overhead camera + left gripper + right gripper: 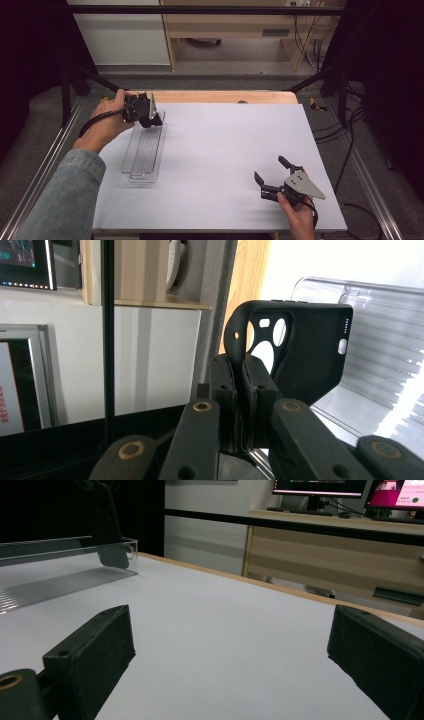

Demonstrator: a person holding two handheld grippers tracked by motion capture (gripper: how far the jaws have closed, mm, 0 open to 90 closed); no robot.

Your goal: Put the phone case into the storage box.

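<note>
Left gripper [243, 390]: clamped on the edge of a black phone case [300, 350], jaws pressed together on the thin wall beside the camera cut-outs; pinch on the rim likely chosen because the case gives no other narrow part to grab.
Case: held upright, off the table, over the far end of the tray [380, 305]; back of the case turned toward the left gripper's camera, open side facing away.
Left gripper, high view [145, 114]: at the top of the tray [145, 150], hand [107, 122] coming in from the left, cable trailing back along the sleeve.
Tray: clear plastic, long and ribbed, lying lengthwise on the left part of the table [225, 145]; looks bare under the case, so probably the place where the case goes or comes from.
Right gripper [272, 175]: jaws wide apart, nothing between them, low over the near right part of the table, well apart from tray and case; looks parked, perhaps ready to help.
Right gripper view: both pads [90, 655] spread, bare white table between, tray [60, 580] far off at left.
Around: wooden strip along the far table edge, cabinets and monitors beyond, black frame rails at the sides.
In the way: nothing between case and tray; only the tray's low walls to clear.
</note>
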